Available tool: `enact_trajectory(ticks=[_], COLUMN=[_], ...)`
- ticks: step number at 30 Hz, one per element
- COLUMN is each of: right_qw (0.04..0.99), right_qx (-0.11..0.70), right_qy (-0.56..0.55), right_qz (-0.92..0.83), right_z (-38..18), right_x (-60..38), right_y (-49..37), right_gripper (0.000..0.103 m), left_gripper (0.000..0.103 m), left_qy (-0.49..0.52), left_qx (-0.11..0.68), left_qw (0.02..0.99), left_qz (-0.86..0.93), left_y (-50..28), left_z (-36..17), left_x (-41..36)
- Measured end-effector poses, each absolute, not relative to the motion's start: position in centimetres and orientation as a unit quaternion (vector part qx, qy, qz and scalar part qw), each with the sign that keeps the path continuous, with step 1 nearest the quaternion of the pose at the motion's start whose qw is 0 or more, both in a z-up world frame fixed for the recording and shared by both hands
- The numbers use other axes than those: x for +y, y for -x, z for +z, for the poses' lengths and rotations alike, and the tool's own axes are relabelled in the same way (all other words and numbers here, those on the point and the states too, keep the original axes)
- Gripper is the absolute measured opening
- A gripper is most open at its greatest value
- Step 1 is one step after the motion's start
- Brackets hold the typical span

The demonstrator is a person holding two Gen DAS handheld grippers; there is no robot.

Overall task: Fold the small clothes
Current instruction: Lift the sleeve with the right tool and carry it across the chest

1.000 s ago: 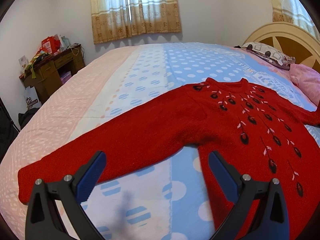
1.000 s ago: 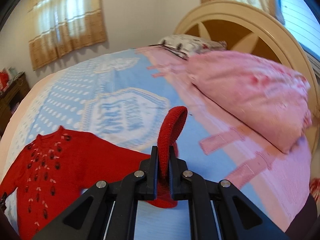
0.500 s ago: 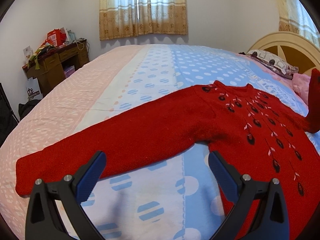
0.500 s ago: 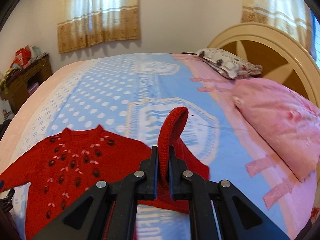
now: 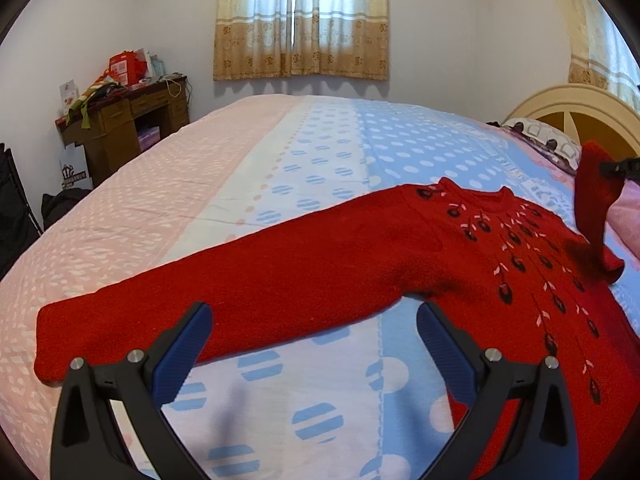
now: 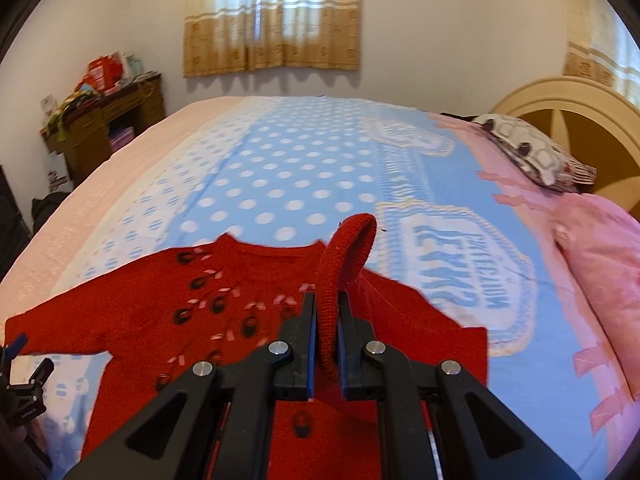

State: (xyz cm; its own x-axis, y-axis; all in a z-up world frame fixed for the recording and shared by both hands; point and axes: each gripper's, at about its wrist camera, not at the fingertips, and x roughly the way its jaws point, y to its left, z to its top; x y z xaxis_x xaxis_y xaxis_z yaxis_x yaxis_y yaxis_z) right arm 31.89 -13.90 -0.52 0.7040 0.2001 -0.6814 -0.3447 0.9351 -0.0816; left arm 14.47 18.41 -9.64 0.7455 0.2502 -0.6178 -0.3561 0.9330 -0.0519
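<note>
While it lies on the bed: red sweater (image 5: 400, 256) – chest up, one sleeve outstretched.
Feel: soft, limp knit, probably light – drapes where lifted.
Right hand-held gripper (image 6: 327, 332): clamped on the cuff (image 6: 344, 264).
Left hand-held gripper (image 5: 316, 348): apart, empty.
Hold: cuffs, hem corners.

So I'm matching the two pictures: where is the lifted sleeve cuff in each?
Left wrist view: far right edge, cuff raised above the sweater.
Right wrist view: centre, cuff pinched in the right gripper.
Shared landmark: the curtained window.
</note>
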Motion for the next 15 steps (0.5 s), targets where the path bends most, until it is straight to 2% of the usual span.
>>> enact_trajectory(ticks=[15], right_qw=[0.877], right_qx=[0.403], right_qy=[0.147], right_qz=[0.215], right_z=[-8.6], right_x=[-4.8], right_y=[-29.0], right_gripper=[0.008], left_gripper=[0.103], left_qy=[0.127], left_qx=[0.293], left_qw=[0.939], left_qz=[0.129], left_y=[-14.3], left_z=[-8.0], left_x=[18.9])
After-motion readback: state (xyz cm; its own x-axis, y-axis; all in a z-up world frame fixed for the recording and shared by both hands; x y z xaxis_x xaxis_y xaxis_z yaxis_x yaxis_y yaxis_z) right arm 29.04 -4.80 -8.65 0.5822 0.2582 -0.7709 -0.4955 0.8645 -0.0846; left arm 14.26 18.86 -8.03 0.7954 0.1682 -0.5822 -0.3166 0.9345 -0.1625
